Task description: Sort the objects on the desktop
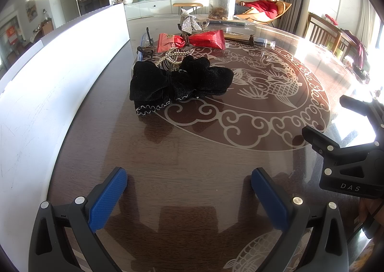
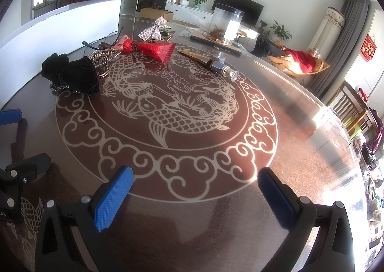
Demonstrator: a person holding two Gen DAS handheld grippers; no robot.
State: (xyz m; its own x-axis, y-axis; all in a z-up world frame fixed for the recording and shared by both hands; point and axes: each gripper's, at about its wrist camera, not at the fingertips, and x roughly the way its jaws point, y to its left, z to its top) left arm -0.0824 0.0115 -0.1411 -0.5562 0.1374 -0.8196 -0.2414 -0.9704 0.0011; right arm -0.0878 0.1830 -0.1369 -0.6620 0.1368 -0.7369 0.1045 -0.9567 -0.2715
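A black velvet bow (image 1: 177,81) (image 2: 72,75) lies on the round glass-topped table (image 1: 192,152) (image 2: 300,152), with a beaded hair clip (image 1: 172,57) (image 2: 100,59) just behind it. Farther back lie a red wrapped packet (image 1: 192,40) (image 2: 153,50), a silver sequin bow (image 1: 188,21) (image 2: 153,31) and a small glass bottle with a gold cap (image 2: 211,62). My left gripper (image 1: 189,190) hovers open above bare tabletop, well short of the black bow. My right gripper (image 2: 195,190) is open too, over the table's fish pattern, and shows at the right edge of the left wrist view (image 1: 340,125).
A white board (image 1: 60,75) (image 2: 55,29) stands along the table's left side. A clear cylindrical jar (image 1: 222,3) (image 2: 226,25) sits at the far edge. Beyond the table a person in red reclines on a chair (image 1: 264,8) (image 2: 297,61). Wooden chairs (image 1: 326,34) stand at the right.
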